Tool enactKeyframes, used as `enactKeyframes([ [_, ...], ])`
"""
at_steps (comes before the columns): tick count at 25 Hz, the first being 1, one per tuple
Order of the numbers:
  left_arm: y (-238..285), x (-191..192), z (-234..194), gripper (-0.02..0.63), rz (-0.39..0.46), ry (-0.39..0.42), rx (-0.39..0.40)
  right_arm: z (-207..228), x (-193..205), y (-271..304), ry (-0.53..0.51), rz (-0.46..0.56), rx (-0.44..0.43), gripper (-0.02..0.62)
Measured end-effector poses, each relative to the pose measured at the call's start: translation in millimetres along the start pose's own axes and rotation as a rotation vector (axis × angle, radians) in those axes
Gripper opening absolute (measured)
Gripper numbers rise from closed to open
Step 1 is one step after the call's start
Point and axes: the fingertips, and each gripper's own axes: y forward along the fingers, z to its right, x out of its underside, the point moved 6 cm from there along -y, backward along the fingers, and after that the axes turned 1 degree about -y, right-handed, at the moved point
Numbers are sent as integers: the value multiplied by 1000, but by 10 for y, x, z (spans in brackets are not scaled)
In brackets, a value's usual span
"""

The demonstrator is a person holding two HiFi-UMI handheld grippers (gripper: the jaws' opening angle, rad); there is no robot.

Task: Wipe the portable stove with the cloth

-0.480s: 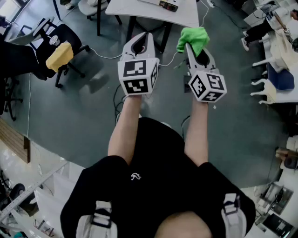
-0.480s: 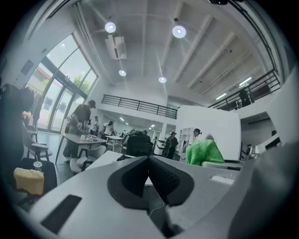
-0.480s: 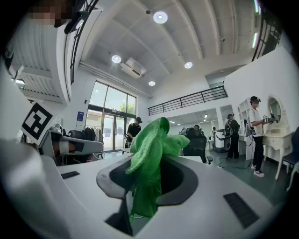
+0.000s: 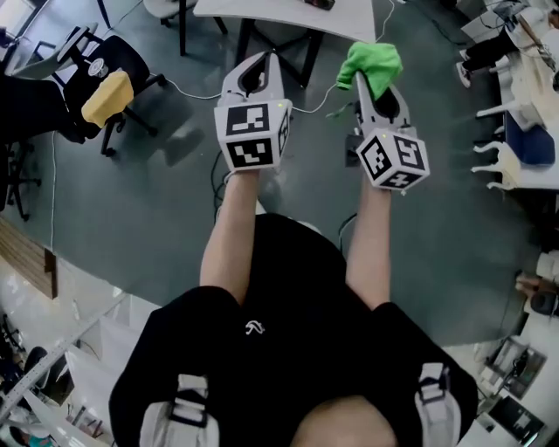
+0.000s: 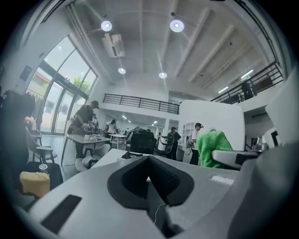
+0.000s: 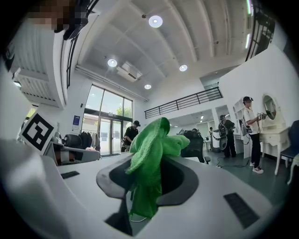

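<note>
The green cloth [image 4: 370,61] is up in the air, pinched in the right tongs [image 4: 376,94]. They are clamped on its middle, so that in the right gripper view a bunched tuft stands above the tips and a shorter tail hangs down between the pads. The left tongs [image 4: 258,66] are held just beside it at much the same height, pressed together with nothing between them. The cloth looks like a fluffy microfibre: light, soft and limp, so it should fold over whatever it is pressed against rather than push back. It is unlikely to slip out of a firm pinch (the pile gives the pads plenty to bite on). Held by the middle like this, only the loose tuft is free for wiping, so a hold nearer one edge would probably leave more cloth to spread flat. The portable stove does not show in any view. Both tongs hang over the grey floor [image 4: 175,201], short of the white surface [image 4: 288,16] at the top of the head view, so the wiping has not begun.
</note>
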Motion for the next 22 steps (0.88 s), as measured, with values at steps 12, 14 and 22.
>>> enactKeyframes([
  [12, 341, 79, -295, -6, -30, -24, 13, 108, 164, 288, 8, -42, 57, 114],
  [14, 427, 42, -353, -6, -33, 32, 12, 84, 175, 420, 11, -48, 67, 115],
  [22, 815, -134, -485, -6, -21, 145, 65, -13, 128, 889, -3, -50, 66, 117],
])
